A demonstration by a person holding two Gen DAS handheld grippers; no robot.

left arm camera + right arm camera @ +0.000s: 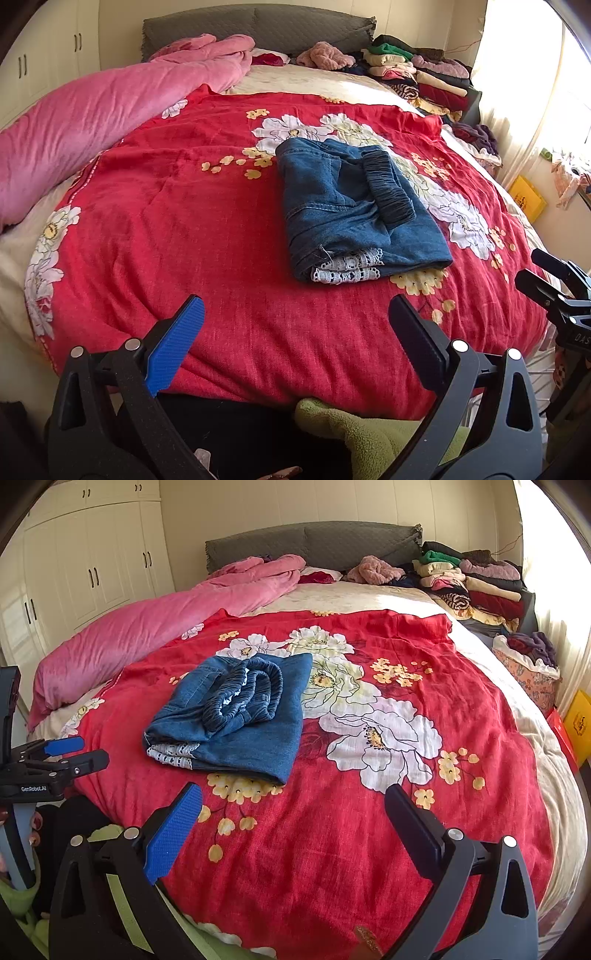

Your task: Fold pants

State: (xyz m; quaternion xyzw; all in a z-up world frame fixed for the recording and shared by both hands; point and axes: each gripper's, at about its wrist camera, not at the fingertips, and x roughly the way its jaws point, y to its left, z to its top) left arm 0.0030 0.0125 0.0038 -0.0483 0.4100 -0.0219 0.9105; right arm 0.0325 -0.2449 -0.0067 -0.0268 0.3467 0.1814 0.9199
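Note:
Blue denim pants (354, 206) lie folded into a compact stack on the red floral bedspread (184, 221), with the dark elastic waistband on top and white lace hems showing at the near edge. They also show in the right wrist view (236, 716). My left gripper (295, 314) is open and empty, held back from the pants near the bed's front edge. My right gripper (293, 801) is open and empty, just in front of and to the right of the pants. The right gripper shows at the left view's right edge (554, 284), and the left gripper at the right view's left edge (62, 755).
A pink duvet (92, 110) is bunched along the bed's left side. Piles of folded clothes (417, 74) sit at the far right corner by the grey headboard (258, 26). A yellow box (526, 197) stands on the floor at right. White wardrobes (85, 565) line the left wall.

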